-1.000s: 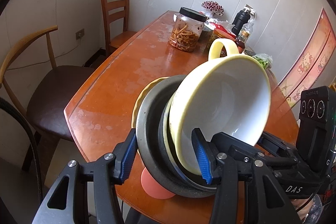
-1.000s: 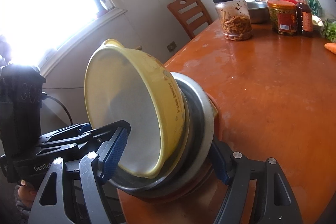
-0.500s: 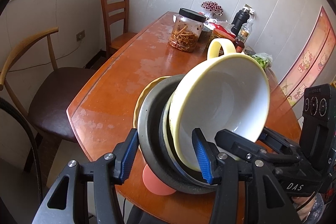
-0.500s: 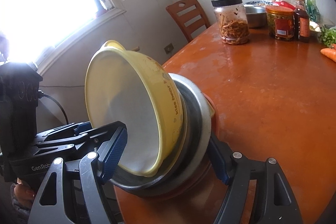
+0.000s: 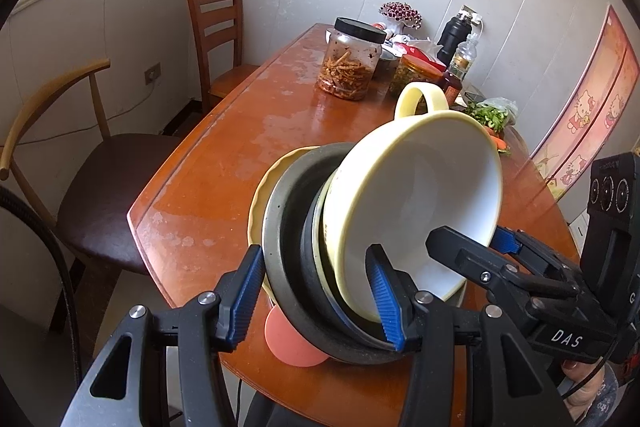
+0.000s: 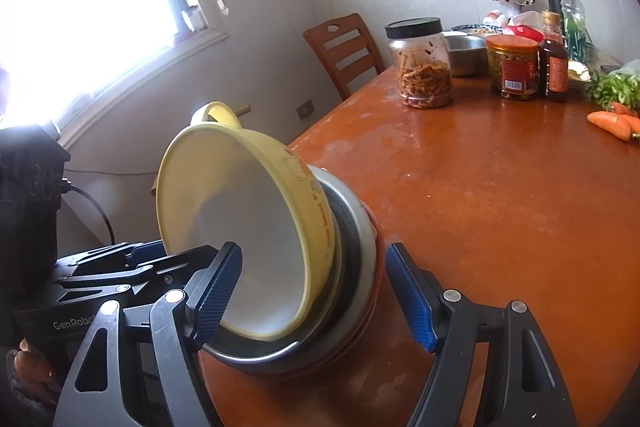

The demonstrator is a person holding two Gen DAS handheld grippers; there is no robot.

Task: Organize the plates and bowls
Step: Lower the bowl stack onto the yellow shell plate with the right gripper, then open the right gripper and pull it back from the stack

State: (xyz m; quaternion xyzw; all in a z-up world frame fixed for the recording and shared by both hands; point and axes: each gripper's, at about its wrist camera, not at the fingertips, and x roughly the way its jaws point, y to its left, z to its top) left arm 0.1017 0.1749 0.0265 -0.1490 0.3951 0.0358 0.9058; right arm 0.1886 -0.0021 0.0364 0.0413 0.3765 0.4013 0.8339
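At the near edge of the table (image 5: pixel 224 163), you hold a tilted stack of dishes on edge between both tools: a yellow bowl with a handle (image 5: pixel 416 195) nests in a dark metal bowl (image 5: pixel 288 251), with a pale yellow plate (image 5: pixel 256 211) and a pink plate (image 5: pixel 288 343) behind.

Your left tool (image 5: pixel 316 295) stands part open, its blue pads clamped across the stack's lower rim, one pad on the back of the stack, the other inside the yellow bowl. Your right tool (image 6: pixel 316 291) stands about half open: one pad sits inside the yellow bowl, but the other shows a gap from the pink plate (image 6: pixel 376 267), so I cannot tell whether it grips.

In the left wrist view the stack sits at the centre, the jar of pickles (image 5: pixel 350 61) at 12 o'clock beyond it.

The stack leans toward you and the yellow bowl sits loosely. If you mean to lay it flat, I judge you do best to tip it slowly toward 12 o'clock, keep the left clamp firm, and bring the right pads into contact first. Watch the table edge; the pink plate overhangs it.
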